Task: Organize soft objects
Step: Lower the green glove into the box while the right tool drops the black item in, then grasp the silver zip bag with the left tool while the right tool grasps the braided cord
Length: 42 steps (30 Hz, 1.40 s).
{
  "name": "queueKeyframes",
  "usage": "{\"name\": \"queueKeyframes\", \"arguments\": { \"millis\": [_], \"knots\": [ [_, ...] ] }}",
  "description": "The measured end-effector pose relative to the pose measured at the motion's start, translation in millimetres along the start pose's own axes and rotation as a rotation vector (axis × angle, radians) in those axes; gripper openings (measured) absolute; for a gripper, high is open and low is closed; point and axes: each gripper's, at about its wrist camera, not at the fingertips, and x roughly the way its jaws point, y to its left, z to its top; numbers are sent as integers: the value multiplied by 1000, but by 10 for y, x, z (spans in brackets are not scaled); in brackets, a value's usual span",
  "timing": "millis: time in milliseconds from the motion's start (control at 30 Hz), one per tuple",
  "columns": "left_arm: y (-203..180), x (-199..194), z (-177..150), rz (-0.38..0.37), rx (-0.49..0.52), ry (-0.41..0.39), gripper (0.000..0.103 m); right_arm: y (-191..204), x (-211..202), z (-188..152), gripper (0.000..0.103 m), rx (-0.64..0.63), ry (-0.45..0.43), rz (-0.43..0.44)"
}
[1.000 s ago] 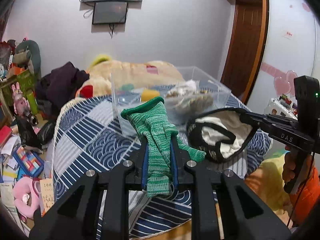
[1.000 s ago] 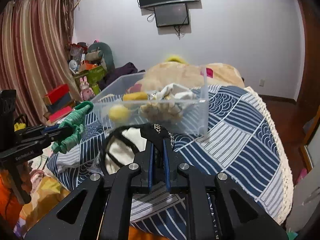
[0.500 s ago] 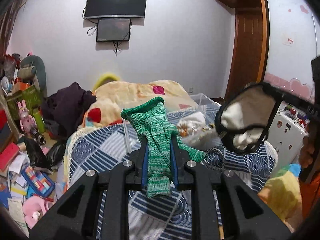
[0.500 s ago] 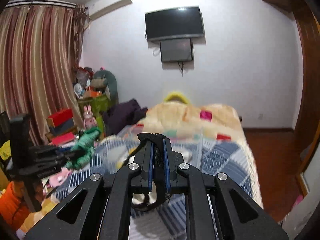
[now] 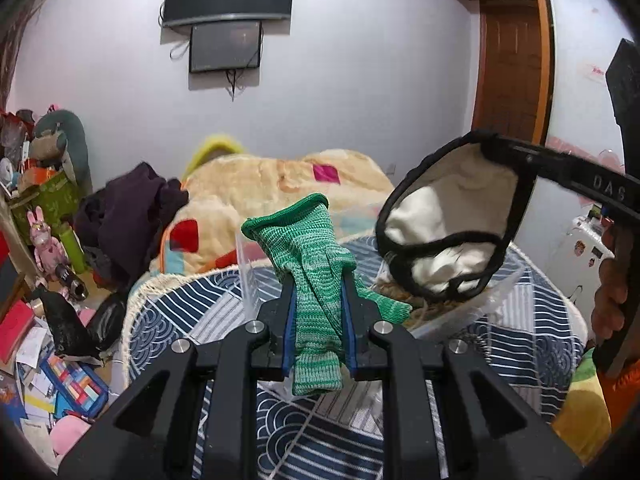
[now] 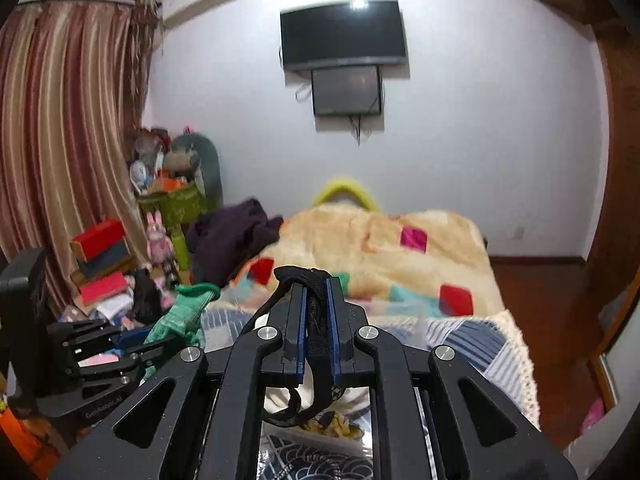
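Left gripper (image 5: 319,300) clamped tight on a green knit glove (image 5: 316,264), cuff pointing up, held in the air above the blue patterned blanket (image 5: 520,344). Right gripper (image 6: 316,304) closed on the black rim of a cream-lined pouch (image 5: 452,216), possibly a mask, hanging over a clear plastic box (image 5: 472,308) on the blanket.

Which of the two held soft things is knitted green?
The glove clamped in the left gripper. The right gripper holds a cream mask with black trim instead.
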Motion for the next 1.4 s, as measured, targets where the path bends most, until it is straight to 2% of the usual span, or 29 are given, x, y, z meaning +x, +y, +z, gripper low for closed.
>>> {"name": "queueKeyframes", "arguments": {
  "millis": [200,300,433,467,533,567,600,800,933,1000,1133,1300,1400],
  "knots": [
    [2,377,-82,14,10,75,19,20,379,-240,8,-21,140,5],
    [-3,449,-108,21,16,87,20,3,458,-331,9,-31,184,5],
    [3,452,-119,11,2,95,30,-24,450,-350,10,-50,211,4],
    [5,442,-116,9,-1,97,31,-30,472,-341,15,-58,222,4],
    [5,398,-120,5,-8,99,42,-44,437,-355,36,-65,231,-3],
    [10,386,-115,5,-11,97,45,-56,402,-358,52,-67,227,-10],
    [12,353,-113,5,-14,90,52,-67,327,-358,61,-67,210,-17],
    [-44,61,-89,22,-5,38,74,-142,28,-338,83,-48,158,-19],
    [-129,-150,-114,25,-3,6,100,-177,-158,-394,84,-40,148,-4],
    [-178,-250,-159,10,-7,-3,100,-188,-237,-463,85,-35,152,-4],
    [-276,-287,-280,-28,-10,37,100,-200,-279,-633,85,-36,192,5],
    [-396,-227,-497,-46,-2,98,100,-209,-205,-922,85,-41,291,36],
    [-405,-194,-653,-54,-20,135,100,-187,-91,-1083,85,-15,351,84]
  ]
}}
